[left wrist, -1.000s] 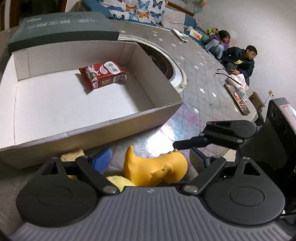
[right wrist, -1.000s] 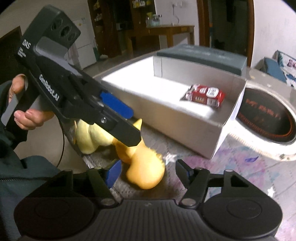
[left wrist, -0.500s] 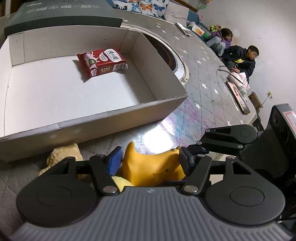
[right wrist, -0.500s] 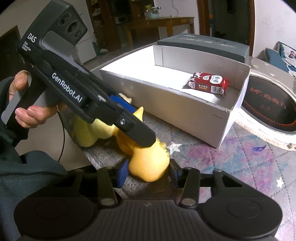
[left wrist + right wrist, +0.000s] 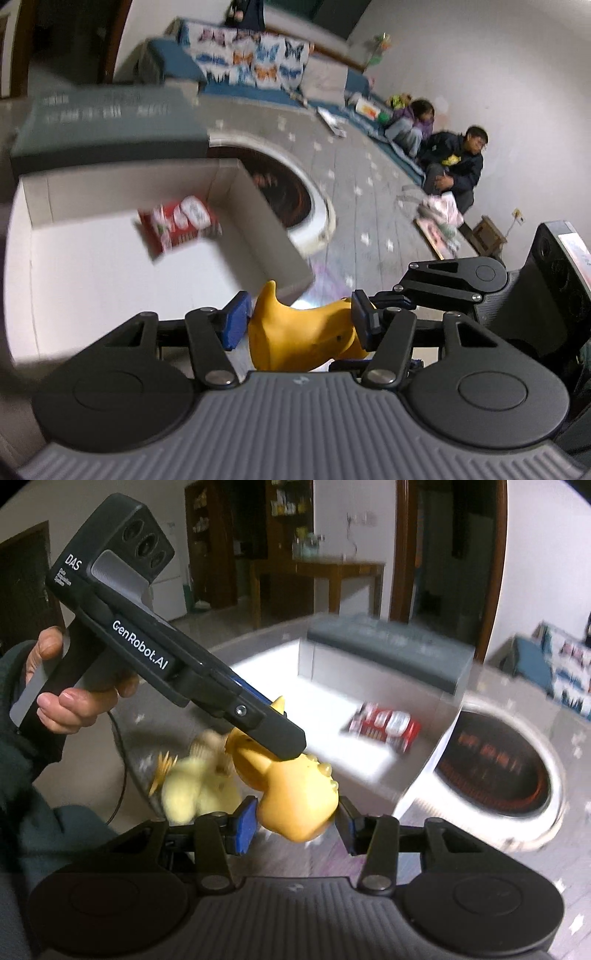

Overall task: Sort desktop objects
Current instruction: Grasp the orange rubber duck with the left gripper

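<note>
Both the left gripper point(image 5: 299, 319) and the right gripper point(image 5: 295, 821) are clamped on one yellow rubber duck-shaped toy point(image 5: 295, 794), lifted just in front of the open white cardboard box point(image 5: 92, 288), which holds a red snack packet point(image 5: 177, 225).

The yellow-orange rubber toy point(image 5: 295, 797) — smooth, with a pointed tip at one end and small bumps along its top — sits between the blue pads of both tools, one end in the right tool point(image 5: 295, 821), the other in the left tool point(image 5: 299, 319), clear of the bench. A paler yellow fluffy toy point(image 5: 192, 790) lies just left of the right tool, blurred. Ahead of both tools stands the open white cardboard box point(image 5: 255, 206); inside it, near the far right corner, lies a red snack packet point(image 5: 177, 225) — flat, with white labels.
</note>
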Demonstrator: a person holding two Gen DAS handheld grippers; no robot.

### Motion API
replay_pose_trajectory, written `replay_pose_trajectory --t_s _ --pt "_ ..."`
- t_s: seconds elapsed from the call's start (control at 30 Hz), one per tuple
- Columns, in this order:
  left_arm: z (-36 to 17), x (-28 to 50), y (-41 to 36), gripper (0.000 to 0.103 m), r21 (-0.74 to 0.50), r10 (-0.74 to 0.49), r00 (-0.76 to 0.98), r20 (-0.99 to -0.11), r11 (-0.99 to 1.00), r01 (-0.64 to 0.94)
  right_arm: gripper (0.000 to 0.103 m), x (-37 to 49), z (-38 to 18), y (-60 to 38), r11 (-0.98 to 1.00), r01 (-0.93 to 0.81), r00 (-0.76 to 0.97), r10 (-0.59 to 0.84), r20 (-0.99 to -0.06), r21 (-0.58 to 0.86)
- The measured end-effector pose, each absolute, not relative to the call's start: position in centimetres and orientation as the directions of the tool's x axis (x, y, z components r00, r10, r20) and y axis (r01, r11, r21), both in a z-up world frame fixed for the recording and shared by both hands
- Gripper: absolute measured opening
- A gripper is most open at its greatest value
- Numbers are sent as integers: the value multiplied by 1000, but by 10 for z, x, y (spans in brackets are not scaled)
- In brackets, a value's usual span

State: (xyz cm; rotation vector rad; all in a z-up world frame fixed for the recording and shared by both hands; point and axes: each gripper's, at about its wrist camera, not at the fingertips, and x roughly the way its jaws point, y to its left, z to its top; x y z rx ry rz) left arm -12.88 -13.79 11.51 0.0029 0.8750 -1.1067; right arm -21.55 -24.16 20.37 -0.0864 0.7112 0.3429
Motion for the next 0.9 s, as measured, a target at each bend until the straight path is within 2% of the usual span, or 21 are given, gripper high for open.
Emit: replay_pose_trajectory --t_s 0.17,0.33,0.6,0.9 --pt "128 -107 -144 59 -378 -777 236 -584 517 768 46 -191 218 -245 940 -340 743 255 -619 -21" --pt "113 -73 -155 59 -391 -752 261 -605 566 726 46 -152 211 -249 940 -342 731 255 -634 -17" --pt "74 -28 -167 59 -442 -716 234 -658 619 650 46 -94 182 -258 925 -381 634 272 -724 14" --pt "52 -5 -173 59 -474 -704 208 -679 636 608 46 -64 154 -258 922 -386 552 235 -800 4"
